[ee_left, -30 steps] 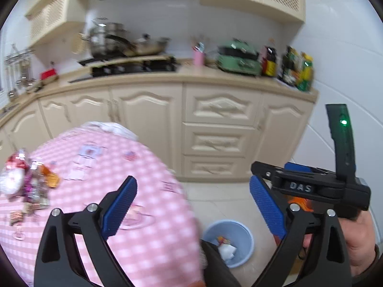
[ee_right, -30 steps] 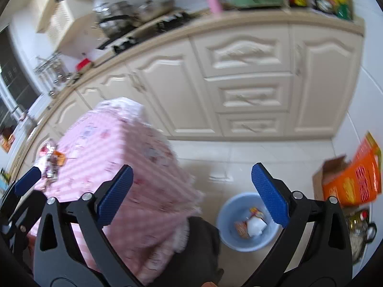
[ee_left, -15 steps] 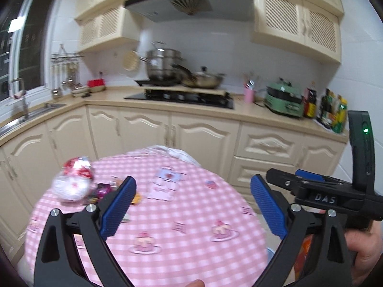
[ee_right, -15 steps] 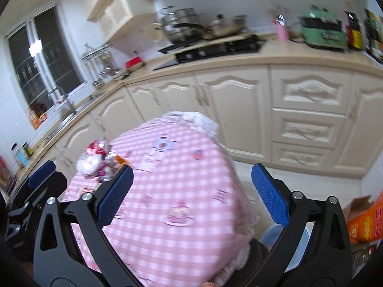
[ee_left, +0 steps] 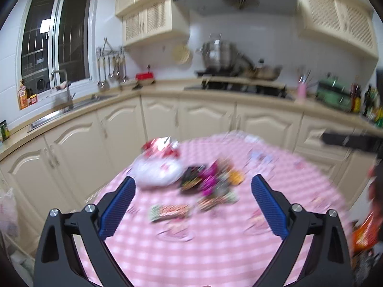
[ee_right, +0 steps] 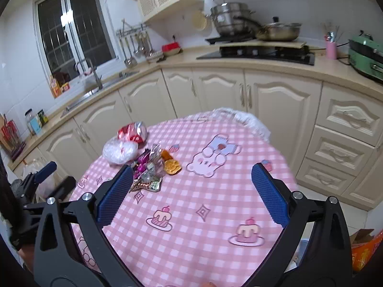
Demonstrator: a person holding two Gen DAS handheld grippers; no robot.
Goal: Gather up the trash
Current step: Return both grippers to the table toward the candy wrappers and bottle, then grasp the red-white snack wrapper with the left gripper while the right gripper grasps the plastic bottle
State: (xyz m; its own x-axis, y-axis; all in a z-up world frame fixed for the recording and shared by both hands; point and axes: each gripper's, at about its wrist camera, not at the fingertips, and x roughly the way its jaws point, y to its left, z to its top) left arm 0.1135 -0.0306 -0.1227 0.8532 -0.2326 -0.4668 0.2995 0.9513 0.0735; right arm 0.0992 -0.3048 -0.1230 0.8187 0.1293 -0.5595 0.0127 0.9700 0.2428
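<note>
On the round desk (ee_right: 215, 215) with its pink checked cloth, the trash (ee_right: 153, 165) lies in a heap toward the far left side: a clear bag (ee_right: 121, 151) and a red-and-silver packet (ee_right: 132, 132) touching it, then purple, orange and other wrappers just beside them. Above the near edge, the right gripper (ee_right: 191, 191) hangs with its jaws spread wide and nothing between them. Facing the heap in a blurred view, the left gripper (ee_left: 192, 203) likewise has its jaws wide apart and empty.
</note>
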